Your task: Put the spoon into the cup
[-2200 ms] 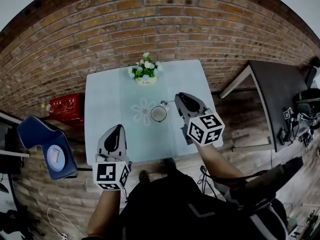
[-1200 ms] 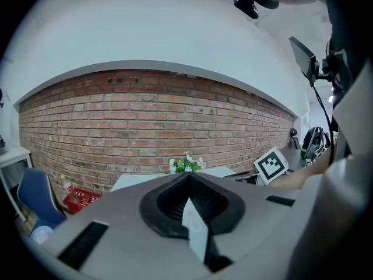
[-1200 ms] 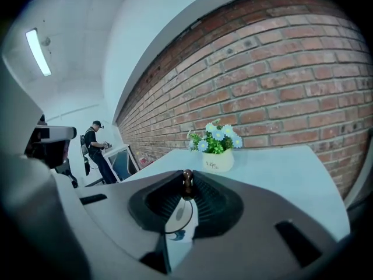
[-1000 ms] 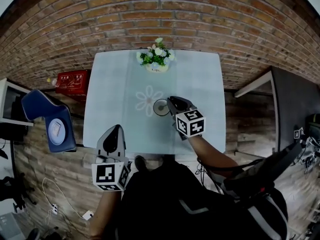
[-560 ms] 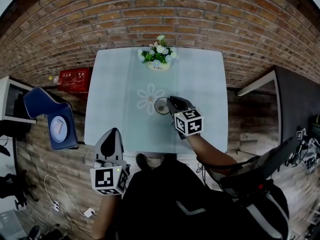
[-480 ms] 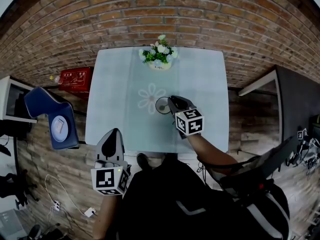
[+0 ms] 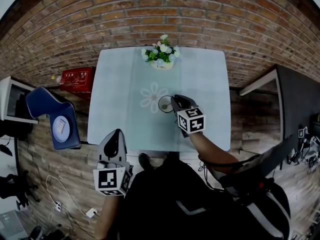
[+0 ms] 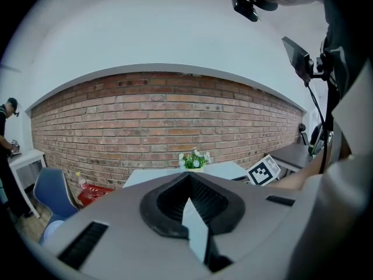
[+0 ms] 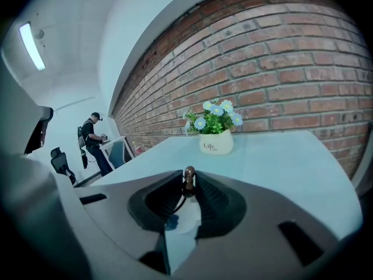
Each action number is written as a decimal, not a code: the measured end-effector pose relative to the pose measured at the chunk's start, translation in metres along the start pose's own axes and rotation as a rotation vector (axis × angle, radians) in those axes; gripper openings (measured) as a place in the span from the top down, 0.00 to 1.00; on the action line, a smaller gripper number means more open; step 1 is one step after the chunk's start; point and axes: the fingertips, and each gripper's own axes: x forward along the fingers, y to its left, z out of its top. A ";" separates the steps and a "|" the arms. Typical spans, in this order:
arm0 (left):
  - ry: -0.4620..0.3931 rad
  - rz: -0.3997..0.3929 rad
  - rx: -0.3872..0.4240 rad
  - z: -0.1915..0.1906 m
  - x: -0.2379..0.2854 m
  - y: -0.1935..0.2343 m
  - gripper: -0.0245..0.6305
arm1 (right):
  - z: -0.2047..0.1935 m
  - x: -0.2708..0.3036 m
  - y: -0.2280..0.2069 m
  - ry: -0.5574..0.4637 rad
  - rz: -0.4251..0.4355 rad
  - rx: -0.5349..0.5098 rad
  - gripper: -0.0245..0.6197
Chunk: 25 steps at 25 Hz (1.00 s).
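In the head view a small round cup [image 7: 164, 104] stands near the middle of the pale blue table [image 7: 125, 84], beside a printed flower. My right gripper [image 7: 175, 102] hovers at the cup's right rim. In the right gripper view its jaws are shut on the spoon, whose brown knobbed handle end [image 9: 189, 175] pokes up between the pads; the rest of the spoon and the cup are hidden under the jaws. My left gripper [image 7: 115, 134] hangs off the table's near edge, jaws shut with nothing in them [image 8: 189, 179].
A white pot of flowers [image 7: 161, 54] [image 9: 215, 134] stands at the table's far edge by the brick wall. Left of the table are a blue chair [image 7: 52, 126] and a red crate [image 7: 76, 77]. A dark table [image 7: 295, 104] stands to the right. A person [image 9: 93, 136] stands far off.
Since the oldest frame my right gripper has come in close to the cup's right rim with the spoon. Over the last second both grippers have barely shifted.
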 end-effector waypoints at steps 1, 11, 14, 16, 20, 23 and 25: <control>-0.005 -0.003 0.001 0.000 -0.001 0.001 0.95 | -0.001 0.002 0.001 0.010 -0.002 -0.003 0.84; -0.038 -0.048 0.005 0.009 -0.002 0.014 0.95 | 0.040 -0.019 0.009 -0.068 -0.065 -0.031 0.69; -0.067 -0.122 0.010 0.019 0.003 0.002 0.95 | 0.061 -0.041 0.015 -0.115 -0.090 -0.050 0.69; -0.076 -0.164 0.009 0.024 0.008 -0.005 0.95 | 0.076 -0.057 0.022 -0.154 -0.094 -0.058 0.69; -0.057 -0.213 -0.023 0.028 0.011 -0.008 0.95 | 0.105 -0.088 0.041 -0.226 -0.096 -0.070 0.78; -0.090 -0.271 -0.023 0.043 0.014 -0.015 0.95 | 0.123 -0.113 0.051 -0.263 -0.108 -0.078 0.82; -0.110 -0.301 -0.010 0.053 0.017 -0.020 0.95 | 0.133 -0.132 0.054 -0.290 -0.131 -0.085 0.85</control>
